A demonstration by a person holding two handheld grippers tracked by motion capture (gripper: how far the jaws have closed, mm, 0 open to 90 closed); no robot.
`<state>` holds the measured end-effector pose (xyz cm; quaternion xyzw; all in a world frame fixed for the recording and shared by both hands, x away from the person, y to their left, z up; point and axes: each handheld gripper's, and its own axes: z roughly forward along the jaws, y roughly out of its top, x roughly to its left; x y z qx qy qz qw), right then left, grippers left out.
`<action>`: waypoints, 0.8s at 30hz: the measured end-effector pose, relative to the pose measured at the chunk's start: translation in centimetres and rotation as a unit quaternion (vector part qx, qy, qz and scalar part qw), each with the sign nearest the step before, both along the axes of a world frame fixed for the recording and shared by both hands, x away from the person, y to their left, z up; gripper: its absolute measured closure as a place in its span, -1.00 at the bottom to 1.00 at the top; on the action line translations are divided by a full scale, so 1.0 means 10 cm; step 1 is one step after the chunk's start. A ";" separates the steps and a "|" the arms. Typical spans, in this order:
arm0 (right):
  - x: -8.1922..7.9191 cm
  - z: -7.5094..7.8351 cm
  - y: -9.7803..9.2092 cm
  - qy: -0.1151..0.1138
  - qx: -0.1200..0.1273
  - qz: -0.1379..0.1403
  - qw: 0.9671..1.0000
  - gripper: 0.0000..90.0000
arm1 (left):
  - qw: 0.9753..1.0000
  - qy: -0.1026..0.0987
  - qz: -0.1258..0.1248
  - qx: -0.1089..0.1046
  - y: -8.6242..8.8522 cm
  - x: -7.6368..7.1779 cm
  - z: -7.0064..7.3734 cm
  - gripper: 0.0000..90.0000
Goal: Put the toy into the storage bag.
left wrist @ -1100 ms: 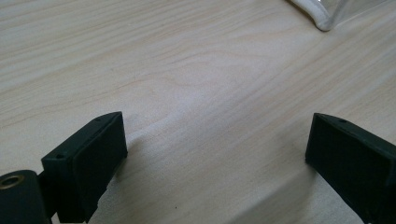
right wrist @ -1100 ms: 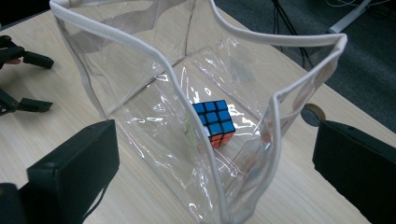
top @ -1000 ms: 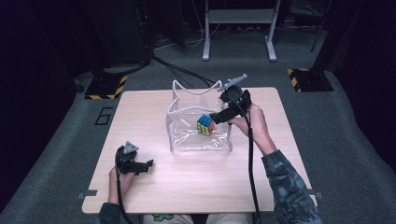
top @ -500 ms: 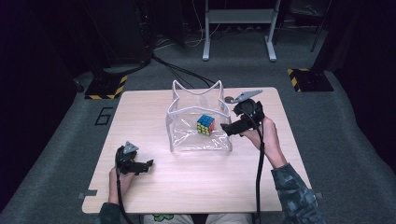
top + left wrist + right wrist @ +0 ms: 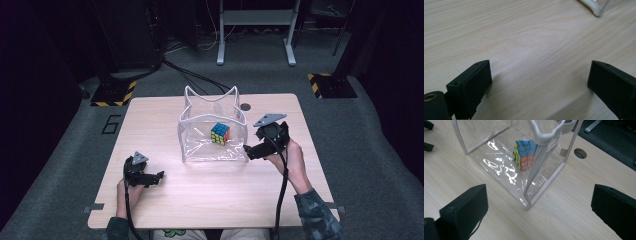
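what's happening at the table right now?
A person works at a wooden table with a gripper in each hand. A puzzle cube sits inside a clear plastic bag standing open mid-table. The right gripper is beside the bag's right corner, jaws open and holding nothing. The left gripper rests on the table near the front left, jaws open too, apart from the bag.

Open left tongs (image 5: 539, 82) over bare table (image 5: 524, 42), bag corner (image 5: 597, 10) beyond.
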<state>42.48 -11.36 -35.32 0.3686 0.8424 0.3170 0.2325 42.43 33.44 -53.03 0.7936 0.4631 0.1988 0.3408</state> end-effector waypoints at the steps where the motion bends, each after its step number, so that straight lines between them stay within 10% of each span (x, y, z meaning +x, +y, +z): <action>1: -0.01 -0.03 -0.02 -0.004 -0.003 -0.002 1.000 -0.99 | 1.000 0.000 0.000 0.000 0.00 0.00 0.00 -0.89; 24: -0.23 -0.53 -0.26 0.014 -0.007 -0.034 0.999 -0.98 | 1.000 0.000 0.001 0.000 0.00 0.00 0.00 -0.89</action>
